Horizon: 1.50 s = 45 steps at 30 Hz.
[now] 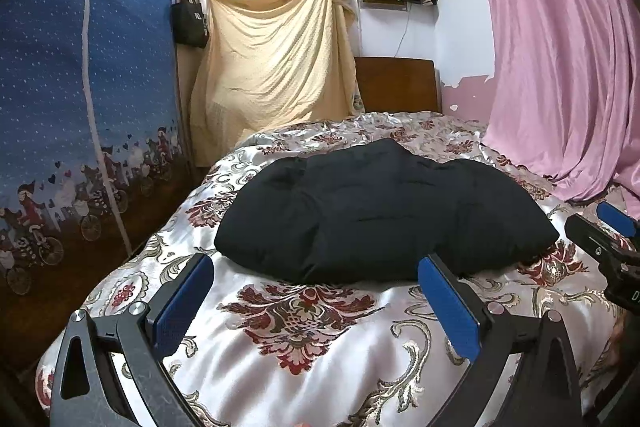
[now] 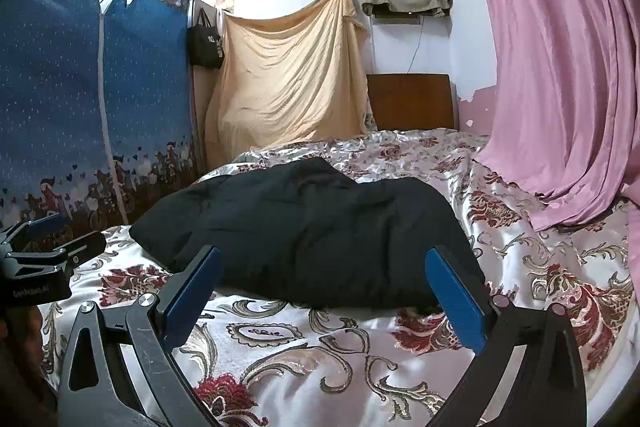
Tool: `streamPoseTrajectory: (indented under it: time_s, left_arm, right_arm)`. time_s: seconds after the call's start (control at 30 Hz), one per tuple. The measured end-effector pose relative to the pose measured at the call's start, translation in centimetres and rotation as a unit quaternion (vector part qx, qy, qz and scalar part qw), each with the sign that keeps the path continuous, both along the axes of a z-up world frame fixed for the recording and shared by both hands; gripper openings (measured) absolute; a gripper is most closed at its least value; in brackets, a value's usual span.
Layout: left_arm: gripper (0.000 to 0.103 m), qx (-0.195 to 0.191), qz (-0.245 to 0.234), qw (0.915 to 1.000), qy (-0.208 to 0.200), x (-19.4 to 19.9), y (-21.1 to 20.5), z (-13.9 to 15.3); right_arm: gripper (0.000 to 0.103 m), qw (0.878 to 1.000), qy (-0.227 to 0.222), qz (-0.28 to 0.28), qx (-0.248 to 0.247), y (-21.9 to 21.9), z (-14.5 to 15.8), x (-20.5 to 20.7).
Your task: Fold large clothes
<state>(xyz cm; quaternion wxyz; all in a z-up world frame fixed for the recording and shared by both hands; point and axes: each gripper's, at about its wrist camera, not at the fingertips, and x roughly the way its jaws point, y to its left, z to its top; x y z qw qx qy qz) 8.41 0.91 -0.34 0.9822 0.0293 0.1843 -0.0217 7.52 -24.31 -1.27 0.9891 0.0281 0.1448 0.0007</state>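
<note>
A puffy black garment (image 1: 376, 215) lies folded in a bundle on the bed's floral satin cover (image 1: 304, 347). It also shows in the right wrist view (image 2: 316, 231). My left gripper (image 1: 316, 267) is open and empty, held just short of the bundle's near edge, above the cover. My right gripper (image 2: 322, 259) is open and empty too, its fingers close to the bundle's near edge. The right gripper also shows at the right edge of the left wrist view (image 1: 608, 235). The left gripper also shows at the left edge of the right wrist view (image 2: 44, 247).
A blue fabric wardrobe (image 1: 80, 107) stands along the bed's left side. A pink curtain (image 1: 560, 47) hangs on the right and drapes onto the bed. A yellow sheet (image 1: 272, 55) and a wooden headboard (image 1: 396, 83) stand behind the bed.
</note>
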Motion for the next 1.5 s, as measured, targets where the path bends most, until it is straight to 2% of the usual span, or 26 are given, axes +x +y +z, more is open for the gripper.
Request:
streamPoseTrajectory:
  time_s: [1.5]
  left_arm:
    - [0.103, 0.006, -0.001, 1.0000, -0.006, -0.31, -0.12, 0.07]
  right_arm:
    - [0.100, 1.000, -0.001, 0.001, -0.001, 0.28, -0.37, -0.19]
